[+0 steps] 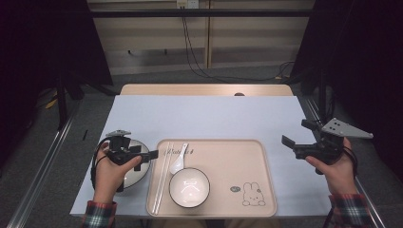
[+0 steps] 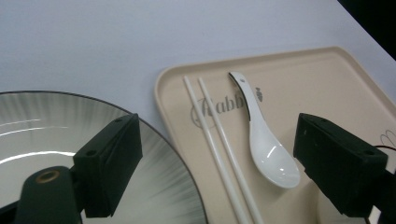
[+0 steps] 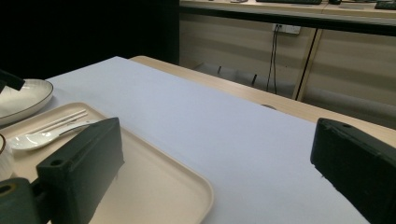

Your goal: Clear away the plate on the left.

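Holding our left hand-held gripper (image 2: 215,172) released above the glazed grey ceramic plate (image 2: 56,130), we judge it fragile and slippery. We would grasp its nearest rim. Our right hand-held gripper (image 3: 219,172) stands released too.

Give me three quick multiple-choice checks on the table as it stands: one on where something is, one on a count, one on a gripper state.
1. Where does the white spoon lie?
A. On the tray, beside the chopsticks
B. Inside the bowl
C. On the plate

2. How many chopsticks lie on the tray?
A. One
B. Two
C. Four

3. How do the jaws of the left gripper stand?
A. Clamped on the spoon
C. Clamped on the plate rim
B. Apart, with nothing between the pads

Answers:
1 A: the spoon rests on the tray's bare surface just right of the chopsticks, apart from the bowl and the plate.
2 B: the left gripper view shows two white sticks side by side.
3 B: both black jaws stand wide above the plate and tray, gripping nothing.
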{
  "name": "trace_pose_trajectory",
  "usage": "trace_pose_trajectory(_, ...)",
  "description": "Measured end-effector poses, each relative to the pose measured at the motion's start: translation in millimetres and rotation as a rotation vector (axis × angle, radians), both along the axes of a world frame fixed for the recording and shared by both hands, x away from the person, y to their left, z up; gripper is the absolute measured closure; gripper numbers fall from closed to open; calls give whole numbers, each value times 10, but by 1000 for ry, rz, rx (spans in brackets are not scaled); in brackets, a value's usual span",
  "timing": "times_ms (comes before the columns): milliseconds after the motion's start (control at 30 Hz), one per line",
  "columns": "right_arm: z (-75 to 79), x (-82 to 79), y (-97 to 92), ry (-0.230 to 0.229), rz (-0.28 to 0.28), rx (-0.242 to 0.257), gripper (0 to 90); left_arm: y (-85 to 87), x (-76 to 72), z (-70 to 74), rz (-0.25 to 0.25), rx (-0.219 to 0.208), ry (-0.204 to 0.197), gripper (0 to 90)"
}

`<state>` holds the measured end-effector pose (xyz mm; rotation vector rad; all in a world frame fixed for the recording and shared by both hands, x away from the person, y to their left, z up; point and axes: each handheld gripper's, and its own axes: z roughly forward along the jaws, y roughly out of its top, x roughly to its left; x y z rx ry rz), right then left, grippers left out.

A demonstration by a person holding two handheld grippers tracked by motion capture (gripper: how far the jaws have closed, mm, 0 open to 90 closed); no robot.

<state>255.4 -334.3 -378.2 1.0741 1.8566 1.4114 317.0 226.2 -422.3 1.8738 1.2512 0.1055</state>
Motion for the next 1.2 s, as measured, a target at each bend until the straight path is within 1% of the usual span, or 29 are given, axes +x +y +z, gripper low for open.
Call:
trace_pose_trajectory(100,0,-6,-6,2,0,2,19,60,-4,0,18,-23,-9,151)
trace_pose_trajectory(133,1,-10,0,4,-2,3,19,67,-8,-3,32,-34,-12,149)
trace_pose_trajectory(167,-2,-7,7,0,2,-2,19,88,-9,-5,28,-32,-17,148)
trace_pose_trajectory(200,-4,-9,16,7,1,-2,19,101,-11,-8,35,-41,-19,147)
trace_pose_trajectory(233,-9,-3,22,1,5,-6,17,121,-12,-15,38,-39,-24,147)
trace_pose_trajectory(267,-11,-2,29,6,4,-10,17,135,-15,-22,51,-41,-24,147)
trace_pose_trajectory(367,-25,8,51,9,9,-20,17,195,-10,-30,58,-27,-28,147)
trace_pose_trajectory(400,-31,13,65,11,12,-14,16,211,-13,-30,66,-22,-32,147)
trace_pose_trajectory(433,-32,11,68,16,14,-25,16,235,-15,-34,69,-12,-33,147)
trace_pose_trajectory(533,-50,24,100,21,16,-33,14,285,-24,-48,83,-25,-37,147)
trace_pose_trajectory(600,-60,30,118,20,26,-43,14,325,-32,-53,90,-26,-37,147)
trace_pose_trajectory(667,-65,30,132,22,25,-45,14,362,-45,-50,106,-29,-41,147)
trace_pose_trajectory(700,-68,33,140,23,31,-45,14,379,-48,-52,112,-28,-44,147)
trace_pose_trajectory(800,-79,38,152,21,24,-43,15,435,-61,-49,125,-12,-47,147)
trace_pose_trajectory(867,-88,43,157,23,29,-47,15,471,-74,-51,145,-23,-53,148)
trace_pose_trajectory(900,-89,46,161,21,30,-44,15,502,-80,-51,146,-26,-54,149)
trace_pose_trajectory(1000,-88,56,168,12,37,-41,16,569,-96,-60,169,-10,-64,150)
trace_pose_trajectory(1033,-88,56,171,17,32,-41,16,588,-102,-66,174,-13,-64,150)
trace_pose_trajectory(1133,-94,62,185,18,36,-45,16,651,-114,-77,187,0,-61,151)
trace_pose_trajectory(1200,-93,63,195,20,46,-39,17,687,-126,-78,208,-5,-66,150)
